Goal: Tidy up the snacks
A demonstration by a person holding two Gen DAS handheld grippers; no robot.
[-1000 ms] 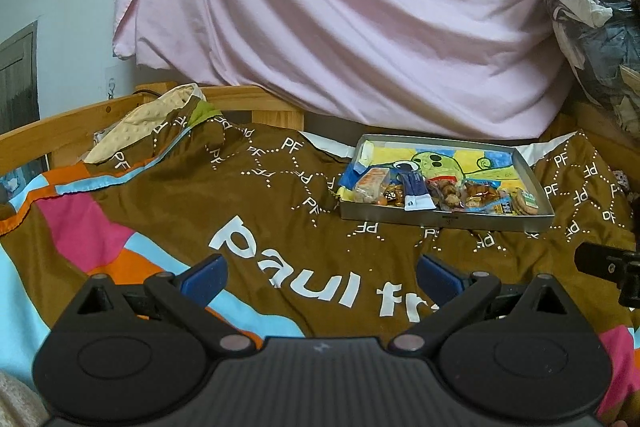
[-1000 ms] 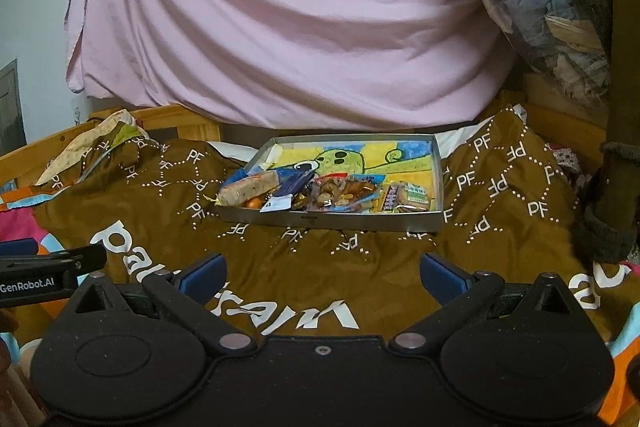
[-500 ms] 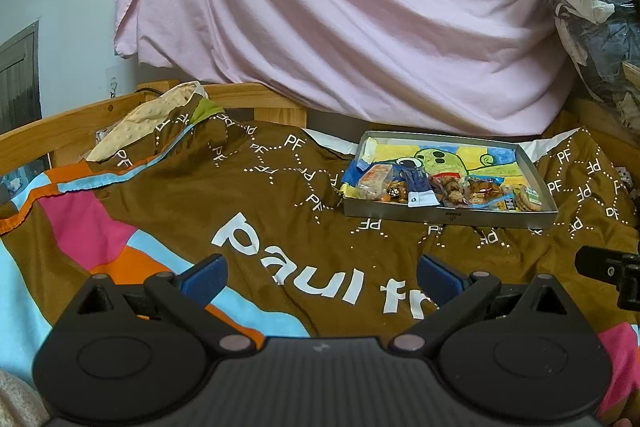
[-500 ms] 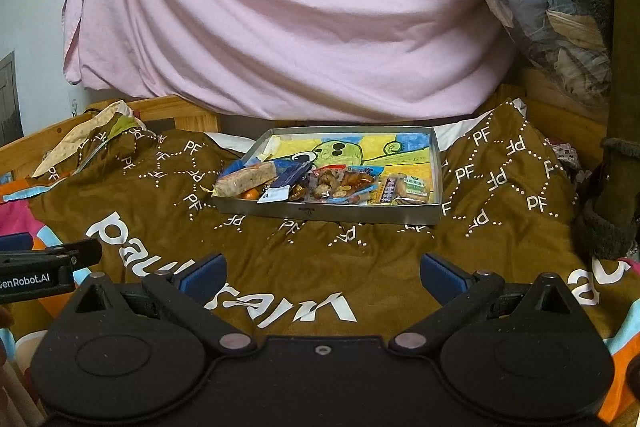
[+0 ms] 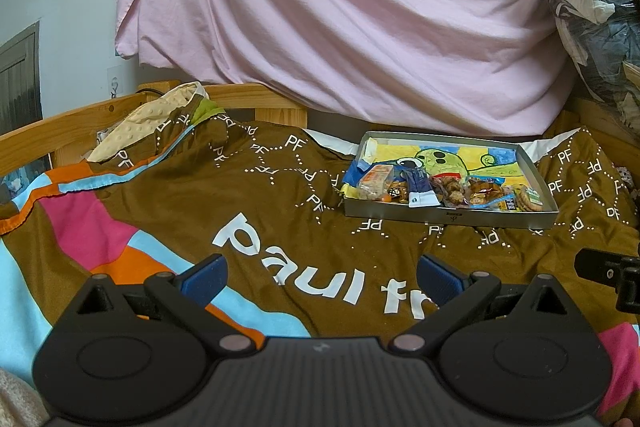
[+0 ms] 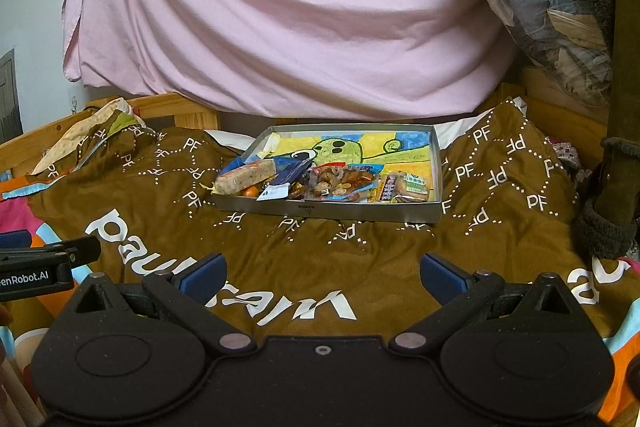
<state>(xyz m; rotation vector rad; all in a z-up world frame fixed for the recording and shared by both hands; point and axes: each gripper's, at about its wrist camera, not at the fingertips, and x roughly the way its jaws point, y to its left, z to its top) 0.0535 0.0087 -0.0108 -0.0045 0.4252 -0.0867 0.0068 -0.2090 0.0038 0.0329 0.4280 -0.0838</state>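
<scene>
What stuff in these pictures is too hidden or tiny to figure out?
- Snack packets, both views: piled together, labels too small to read.
- Tray floor, both views: the front part of the cartoon drawing is covered by snacks.
- Printed words on the brown blanket, both views: cut off by each gripper's body.
- Clear bag of clothes, right wrist view: crumpled, contents unclear.
- Whatever is behind the pink sheet: fully covered.

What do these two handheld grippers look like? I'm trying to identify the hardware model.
Both match: the left gripper and right gripper have matte black bodies with two round discs, silver pivot pins, angled black linkages and blue-padded jaws. The left's side, seen from the right wrist, carries white "GenRobot.AI" lettering.
</scene>
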